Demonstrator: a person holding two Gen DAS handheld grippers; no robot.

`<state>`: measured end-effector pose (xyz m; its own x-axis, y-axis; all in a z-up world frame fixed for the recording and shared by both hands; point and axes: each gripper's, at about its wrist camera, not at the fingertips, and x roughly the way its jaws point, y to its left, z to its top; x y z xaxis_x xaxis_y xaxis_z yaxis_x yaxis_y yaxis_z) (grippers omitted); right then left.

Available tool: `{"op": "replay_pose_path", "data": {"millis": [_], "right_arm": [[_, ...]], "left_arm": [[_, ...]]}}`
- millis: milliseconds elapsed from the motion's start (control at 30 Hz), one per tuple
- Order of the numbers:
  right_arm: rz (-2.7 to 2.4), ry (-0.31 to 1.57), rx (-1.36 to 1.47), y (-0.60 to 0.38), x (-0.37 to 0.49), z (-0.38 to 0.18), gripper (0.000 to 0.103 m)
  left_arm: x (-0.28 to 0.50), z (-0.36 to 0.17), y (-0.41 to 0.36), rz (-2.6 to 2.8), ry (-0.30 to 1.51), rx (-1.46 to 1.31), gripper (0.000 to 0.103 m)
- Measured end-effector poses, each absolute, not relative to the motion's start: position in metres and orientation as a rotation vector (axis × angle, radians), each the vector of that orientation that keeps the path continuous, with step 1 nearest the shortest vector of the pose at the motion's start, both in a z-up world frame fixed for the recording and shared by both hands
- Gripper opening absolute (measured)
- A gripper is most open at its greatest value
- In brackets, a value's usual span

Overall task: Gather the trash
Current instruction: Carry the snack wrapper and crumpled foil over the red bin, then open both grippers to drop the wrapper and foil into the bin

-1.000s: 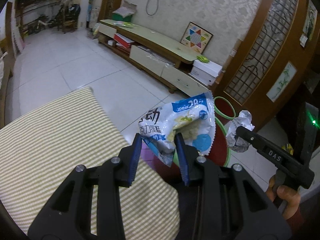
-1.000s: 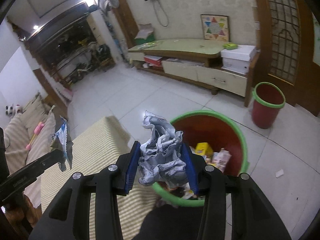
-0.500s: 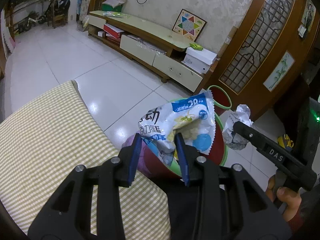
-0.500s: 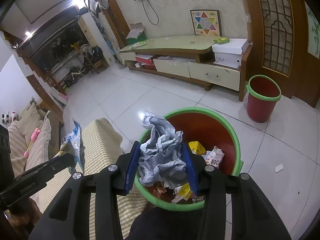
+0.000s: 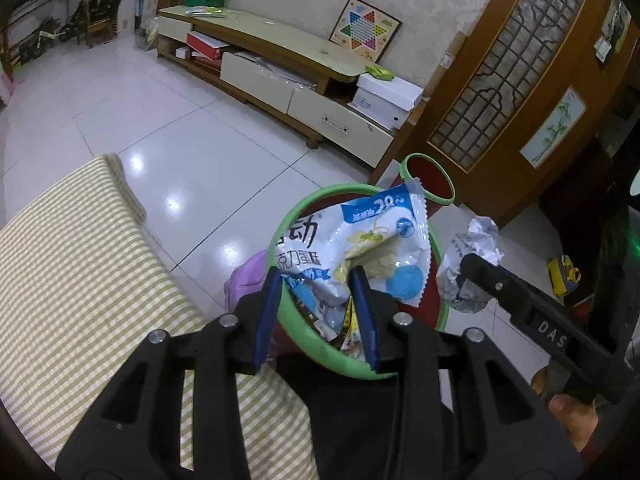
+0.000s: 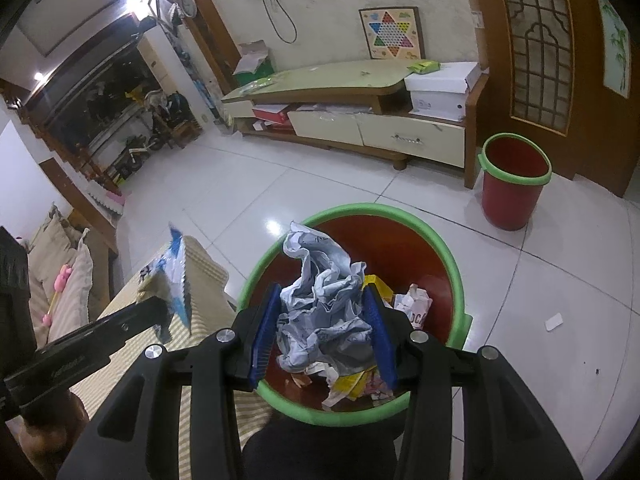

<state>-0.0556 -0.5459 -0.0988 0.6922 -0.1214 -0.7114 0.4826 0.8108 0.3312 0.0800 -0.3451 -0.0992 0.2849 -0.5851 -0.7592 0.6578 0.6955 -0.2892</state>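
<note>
My left gripper [image 5: 316, 280] is shut on a white and blue snack wrapper [image 5: 360, 240] and holds it over the red bin with a green rim [image 5: 288, 216]. My right gripper [image 6: 326, 304] is shut on a crumpled ball of grey-white paper [image 6: 324, 304] and holds it above the same bin [image 6: 448, 248], which has several wrappers inside. The right gripper with its paper [image 5: 468, 264] shows at the right of the left wrist view. The left gripper with its wrapper [image 6: 172, 276] shows at the left of the right wrist view.
A yellow striped cushion [image 5: 80, 260] lies at the left beside the bin. A second, smaller red bin [image 6: 514, 184] stands by the wooden door. A low TV cabinet [image 6: 352, 116] runs along the far wall. A white scrap [image 6: 554, 322] lies on the tiled floor.
Both grippers have moved forward with their trash, from over the cushion edge to above the bin's opening. Both stay shut on what they hold.
</note>
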Motion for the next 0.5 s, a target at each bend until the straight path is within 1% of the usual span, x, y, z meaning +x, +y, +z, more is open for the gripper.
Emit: {"op": "replay_pose_path", "data": {"millis": [500], "right_arm": [[-0.395, 0.758, 0.533, -0.568, -0.049, -0.116, 0.042]], "left_arm": [[0.092, -0.126, -0.387, -0.851, 1.036, 0.149, 0.034]]}}
